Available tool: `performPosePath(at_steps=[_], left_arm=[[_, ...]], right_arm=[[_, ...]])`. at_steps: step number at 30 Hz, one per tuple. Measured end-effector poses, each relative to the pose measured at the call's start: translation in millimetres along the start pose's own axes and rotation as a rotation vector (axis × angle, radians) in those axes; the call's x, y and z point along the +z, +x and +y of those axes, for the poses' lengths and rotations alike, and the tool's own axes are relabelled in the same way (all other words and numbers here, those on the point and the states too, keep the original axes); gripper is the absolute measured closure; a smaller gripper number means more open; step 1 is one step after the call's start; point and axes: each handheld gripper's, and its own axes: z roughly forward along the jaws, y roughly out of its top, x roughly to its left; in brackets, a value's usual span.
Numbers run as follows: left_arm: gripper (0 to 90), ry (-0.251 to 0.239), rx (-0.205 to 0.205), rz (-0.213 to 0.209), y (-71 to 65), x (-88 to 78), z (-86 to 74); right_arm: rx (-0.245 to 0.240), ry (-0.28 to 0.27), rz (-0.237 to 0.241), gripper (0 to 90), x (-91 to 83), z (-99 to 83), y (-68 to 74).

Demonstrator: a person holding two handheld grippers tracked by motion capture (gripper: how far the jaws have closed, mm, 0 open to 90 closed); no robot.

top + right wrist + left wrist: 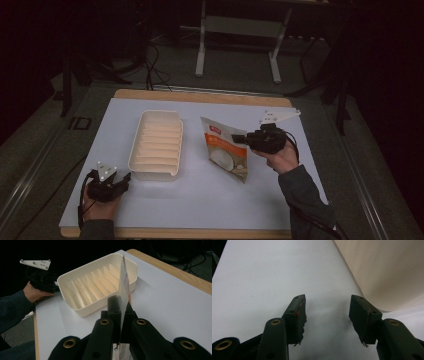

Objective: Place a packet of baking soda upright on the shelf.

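While the right gripper (239, 138) is clenching its fingers on the edge of the snack pouch (227, 152), I am seeing the pouch standing tilted on the desk (200, 200), just right of the cream ribbed tray (156, 144) (edge-on in the right gripper view, pinched between both pads). My left gripper (127, 176) is resting near the tray's near left corner, its fingers (298, 315) standing released over bare white desk, with the tray wall just beside one of them.
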Motion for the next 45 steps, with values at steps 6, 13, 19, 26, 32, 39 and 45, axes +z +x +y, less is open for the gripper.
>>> performPosePath(at_steps=[6, 13, 19, 26, 32, 39, 45], left_arm=[[47.2, 0.0, -0.001, -0.001, 0.3, -0.2, 0.0], [47.1, -0.002, -0.001, -0.004, 0.3, -0.2, -0.1], [46.9, -0.011, 0.0, -0.008, 0.0, -1.0, -0.3], [46.8, -0.016, -0.001, -0.011, 0.1, -1.3, -0.5], [46.3, -0.018, -0.001, -0.012, 0.3, -1.8, -0.6], [46.3, -0.018, -0.001, -0.013, 0.4, -2.0, -0.6], [46.3, -0.018, -0.003, -0.013, 0.6, -1.7, -0.6]], right_arm=[[-0.013, -0.008, 0.017, 90.0, 3.8, 8.1, 1.3], [-0.034, -0.005, 0.041, 90.0, 9.1, 17.5, 3.1], [-0.047, -0.006, 0.053, 90.0, 13.4, 23.4, 5.5], [-0.077, 0.001, 0.066, 90.0, 21.0, 33.2, 10.4], [-0.093, -0.009, 0.08, 90.0, 24.4, 39.0, 10.8], [-0.118, -0.002, 0.084, 90.0, 29.1, 44.3, 12.5], [-0.126, -0.003, 0.089, 90.0, 33.5, 49.3, 12.8]])
